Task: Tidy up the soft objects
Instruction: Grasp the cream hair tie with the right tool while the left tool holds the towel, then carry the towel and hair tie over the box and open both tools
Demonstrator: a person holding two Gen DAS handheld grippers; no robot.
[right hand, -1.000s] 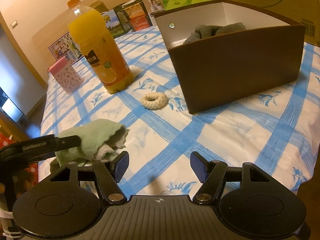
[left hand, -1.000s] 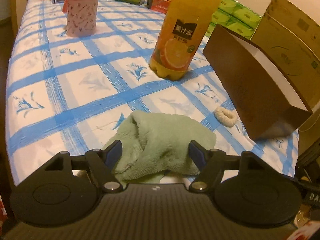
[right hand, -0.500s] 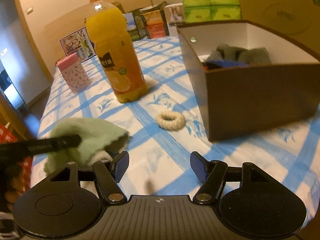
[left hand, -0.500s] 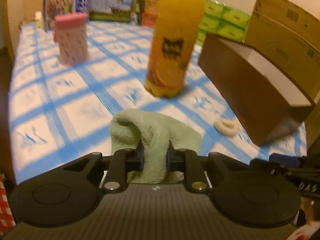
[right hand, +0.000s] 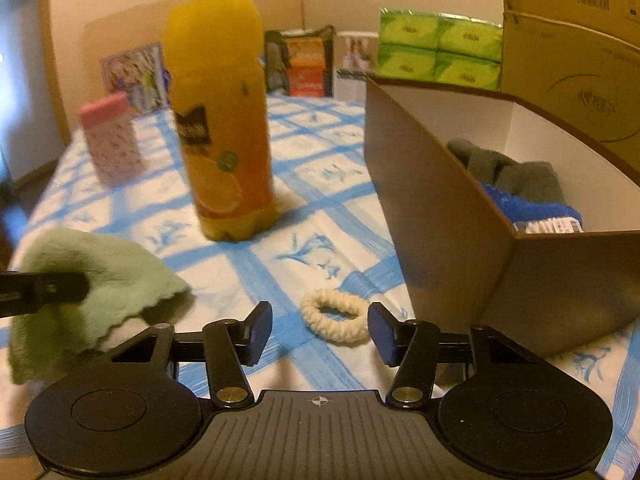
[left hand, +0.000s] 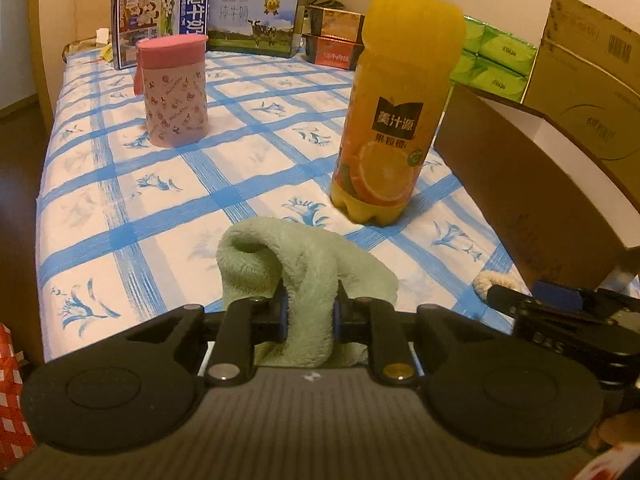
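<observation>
A: State the condition of the left gripper (left hand: pixel 309 314).

B: Its jaws are pressed onto a raised fold of the pale green cloth (left hand: pixel 308 272). The fold stands up between the two blue pads and the rest of the cloth spreads on the bed sheet (left hand: pixel 120 184) at the near edge. In the right wrist view the same cloth (right hand: pixel 100 276) lies at the near left, with one black finger of the left gripper across it.

A: And the right gripper (right hand: pixel 320 330)?

B: Spread, though its jaws have just been closing. The cream hair tie (right hand: pixel 334 318) lies flat on the sheet between the two pads. Neither pad presses on it. In the left wrist view only a part of the tie (left hand: pixel 486 282) shows, at the near right, behind the right gripper's fingertip.

A: Location of the container?

B: The brown box (right hand: pixel 460 248) stands at the right, just beside the hair tie. Its inner walls are white. It holds a grey cloth (right hand: pixel 508 172) toward the far side and a blue cloth (right hand: pixel 528 208) nearer.

A: Other items on the sheet?

B: An orange juice bottle (left hand: pixel 396 120) stands upright left of the box, beyond the green cloth. A pink lidded cup (left hand: pixel 174 92) stands farther away, at the left. Green tissue packs (right hand: pixel 440 52) and cardboard cartons (left hand: pixel 588 88) sit behind the box.
</observation>
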